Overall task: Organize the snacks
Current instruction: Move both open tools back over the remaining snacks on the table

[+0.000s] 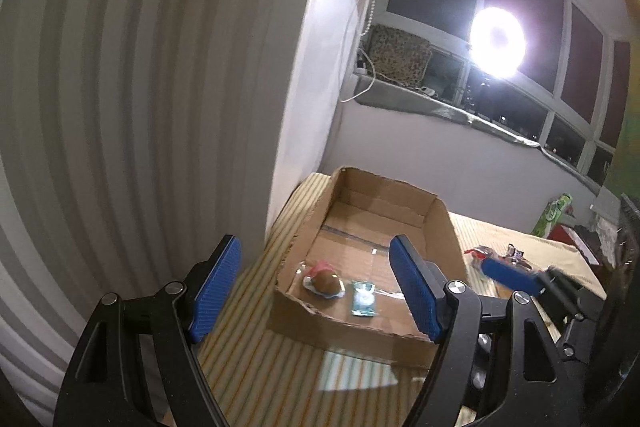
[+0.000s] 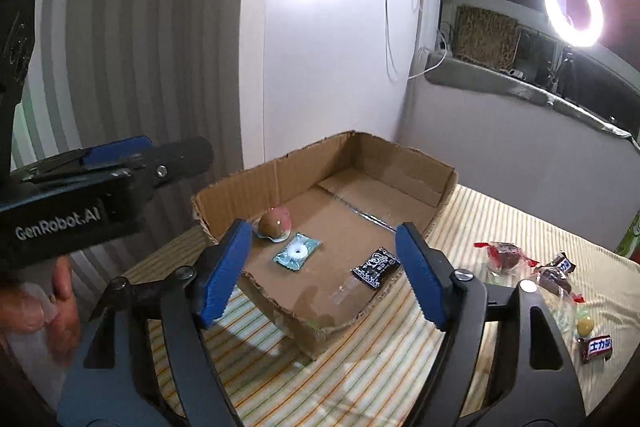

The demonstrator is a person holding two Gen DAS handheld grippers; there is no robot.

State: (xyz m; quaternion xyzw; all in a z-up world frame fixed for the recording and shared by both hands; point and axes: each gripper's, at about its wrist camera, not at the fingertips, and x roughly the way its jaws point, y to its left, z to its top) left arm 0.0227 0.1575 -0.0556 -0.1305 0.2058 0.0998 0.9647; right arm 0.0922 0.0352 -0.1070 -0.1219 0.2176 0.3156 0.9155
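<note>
A shallow cardboard box lies on a striped cloth. Inside it rest a round brown snack in a clear wrapper, a teal packet and a black patterned packet. My left gripper hangs open over the box's near left corner, holding nothing. My right gripper stands open above the box's near edge, with nothing between its pads. The black packet is hidden in the left wrist view.
Several loose wrapped snacks lie on the cloth right of the box. The left gripper's body and a hand are at the left. A white wall corner stands behind the box; a ring light glares at the window.
</note>
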